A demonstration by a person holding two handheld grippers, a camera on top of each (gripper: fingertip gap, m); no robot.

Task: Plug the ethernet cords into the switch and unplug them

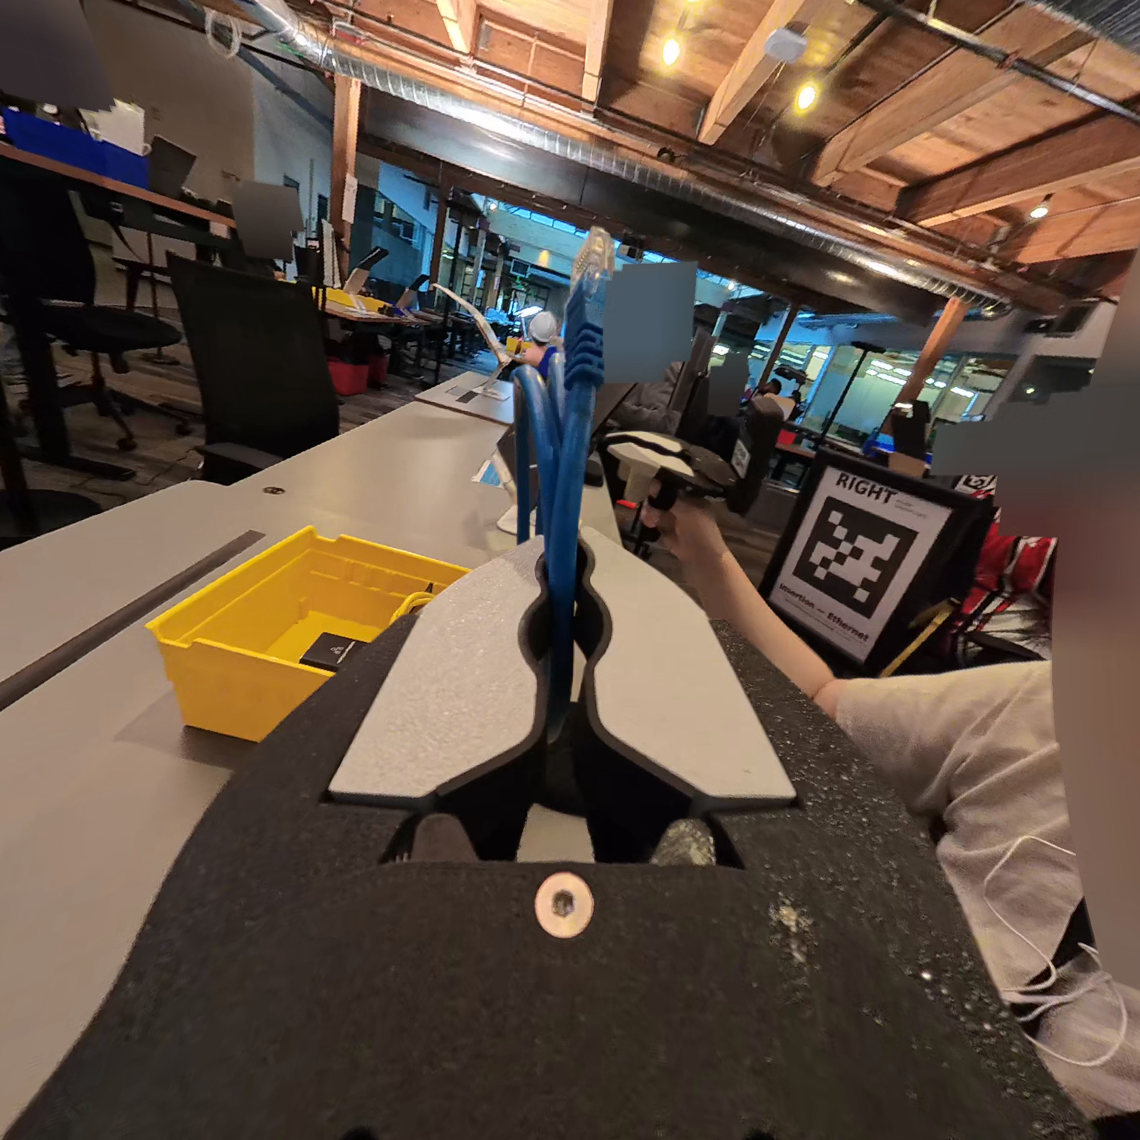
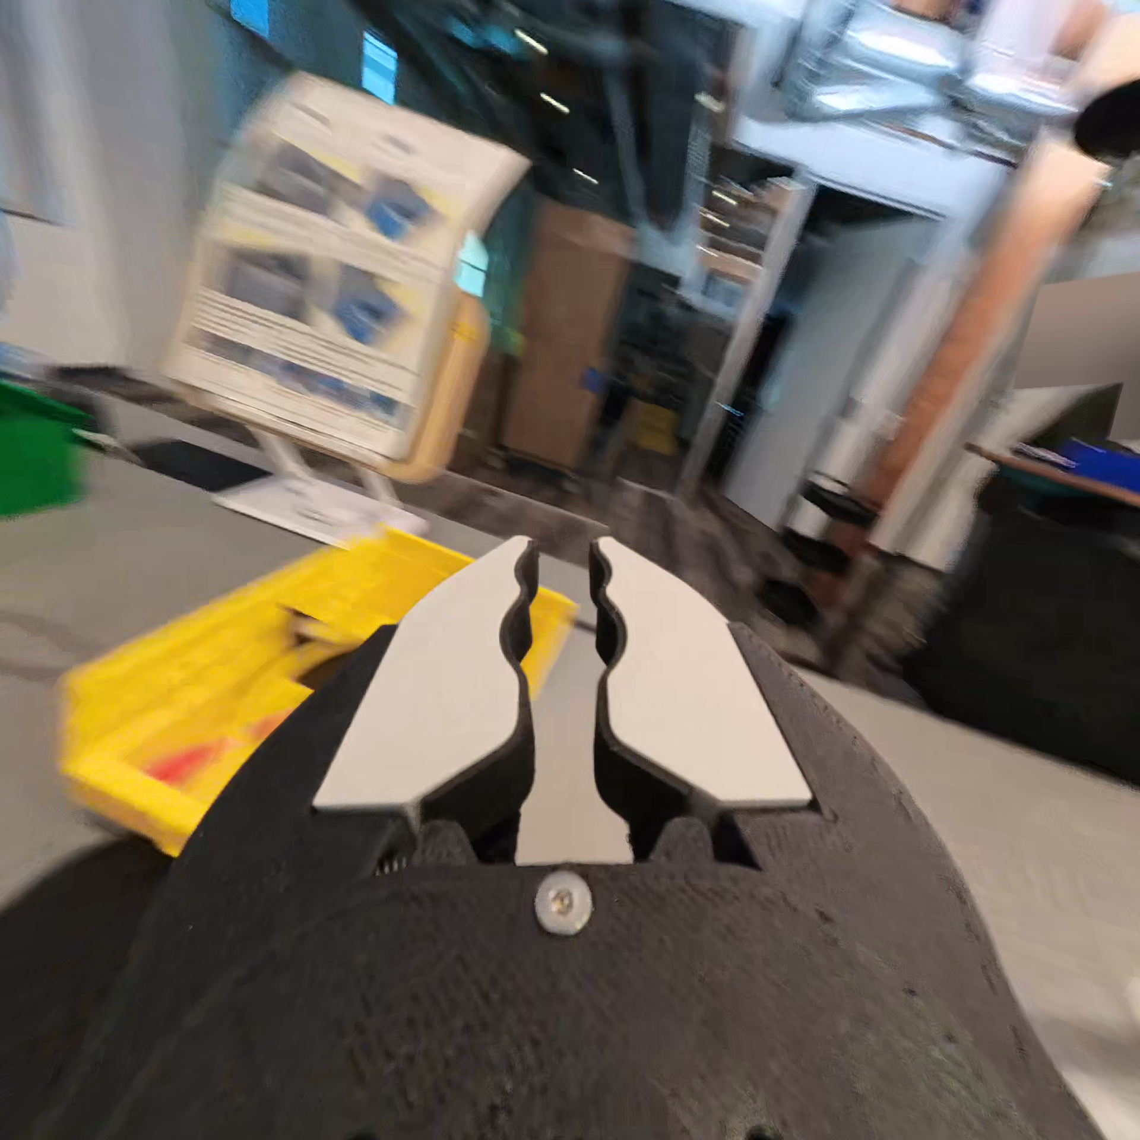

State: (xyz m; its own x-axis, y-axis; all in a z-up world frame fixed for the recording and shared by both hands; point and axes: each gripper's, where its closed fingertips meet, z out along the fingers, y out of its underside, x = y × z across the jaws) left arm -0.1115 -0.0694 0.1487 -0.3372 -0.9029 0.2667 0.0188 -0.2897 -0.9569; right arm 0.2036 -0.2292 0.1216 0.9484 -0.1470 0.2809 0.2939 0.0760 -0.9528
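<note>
In the left wrist view my left gripper (image 1: 562, 549) is shut on a blue ethernet cord (image 1: 570, 493). The cord stands upright out of the jaws, its clear plug (image 1: 593, 250) at the top, with loops of the same cord hanging behind. The right gripper (image 1: 663, 459) shows farther off in a person's hand, over the table's far edge. In the right wrist view my right gripper (image 2: 562, 546) is open with nothing between its fingers. A yellow bin (image 1: 259, 623) on the grey table (image 1: 370, 450) holds a small black box (image 1: 333, 649) and a yellow cord (image 1: 412, 603). The bin also shows, blurred, in the right wrist view (image 2: 203, 678).
A framed black-and-white marker sign (image 1: 863, 561) stands at the right beside the person's arm. A printed sheet on a white stand (image 2: 345, 259) stands behind the bin. A green bin (image 2: 34, 456) sits at the far left. Office chairs and desks lie beyond the table. My right fingertips sit around 35 centimeters from my left ones.
</note>
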